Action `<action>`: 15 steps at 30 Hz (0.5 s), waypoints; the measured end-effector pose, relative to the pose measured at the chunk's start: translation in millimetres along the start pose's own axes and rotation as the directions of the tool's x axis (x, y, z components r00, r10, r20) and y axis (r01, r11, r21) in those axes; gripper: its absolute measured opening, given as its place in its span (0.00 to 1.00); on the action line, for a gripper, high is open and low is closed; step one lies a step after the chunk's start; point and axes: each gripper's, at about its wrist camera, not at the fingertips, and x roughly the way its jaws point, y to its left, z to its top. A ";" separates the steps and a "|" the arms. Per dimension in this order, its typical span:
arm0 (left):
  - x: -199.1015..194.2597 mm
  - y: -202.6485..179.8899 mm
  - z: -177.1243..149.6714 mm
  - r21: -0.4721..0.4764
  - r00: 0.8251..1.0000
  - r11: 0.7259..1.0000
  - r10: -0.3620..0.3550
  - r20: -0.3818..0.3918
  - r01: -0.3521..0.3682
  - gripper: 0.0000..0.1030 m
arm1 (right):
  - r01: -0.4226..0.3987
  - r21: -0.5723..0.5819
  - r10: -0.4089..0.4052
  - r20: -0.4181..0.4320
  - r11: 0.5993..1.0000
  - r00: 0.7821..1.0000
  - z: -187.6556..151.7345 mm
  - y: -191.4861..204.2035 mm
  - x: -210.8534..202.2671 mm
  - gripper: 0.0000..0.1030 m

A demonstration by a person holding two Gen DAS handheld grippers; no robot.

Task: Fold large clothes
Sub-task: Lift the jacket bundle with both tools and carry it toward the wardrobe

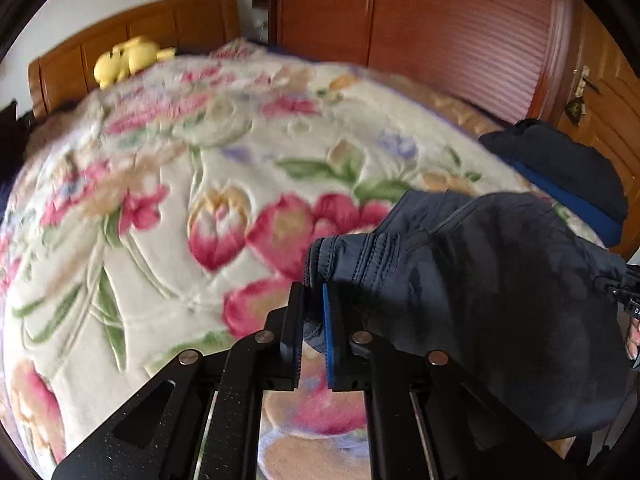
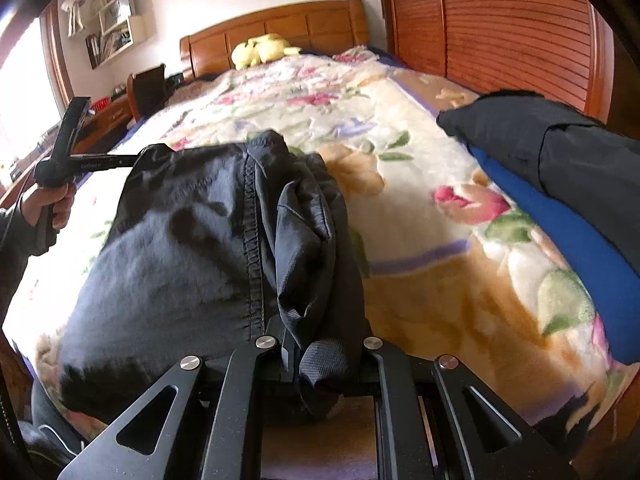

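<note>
here, in the left wrist view, the left gripper (image 1: 313, 316) was clenched on a hem edge of the dark navy garment (image 1: 480, 280), with a fold of cloth pinched between the black finger and the blue pad (image 1: 329, 336). the garment hung raised above the floral blanket (image 1: 200, 160), its bulk spreading toward the right of the frame. beyond the garment, at the blanket's right edge, lay a dark folded pile with a blue layer (image 1: 568, 176). a yellow plush toy (image 1: 128, 58) sat at the far end of the blanket, against the wooden headboard (image 1: 160, 28).

in the right wrist view, the right gripper (image 2: 320, 354) was clenched on a bunched corner of the same garment (image 2: 192, 240); the cloth covered its fingertips. the garment draped from there across the near left part of the blanket (image 2: 420, 240). on the garment's far left edge, a hand (image 2: 52, 204) held the other gripper's handle. the blue-layered pile (image 2: 560, 184) lay right of the garment. the plush toy (image 2: 260, 50) lay by the headboard (image 2: 280, 24).
</note>
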 end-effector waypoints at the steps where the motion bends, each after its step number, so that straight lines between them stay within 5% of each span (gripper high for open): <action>1: -8.5 -5.3 3.8 0.009 1.000 1.000 0.007 0.024 -0.007 0.09 | -0.007 0.003 0.007 0.011 1.000 1.000 1.9 1.1 -4.5 0.11; 15: -55.7 -84.0 82.9 0.133 0.982 0.991 -0.010 0.189 -0.016 0.08 | 0.042 -0.124 -0.016 0.202 0.991 0.979 47.5 -4.0 -83.4 0.11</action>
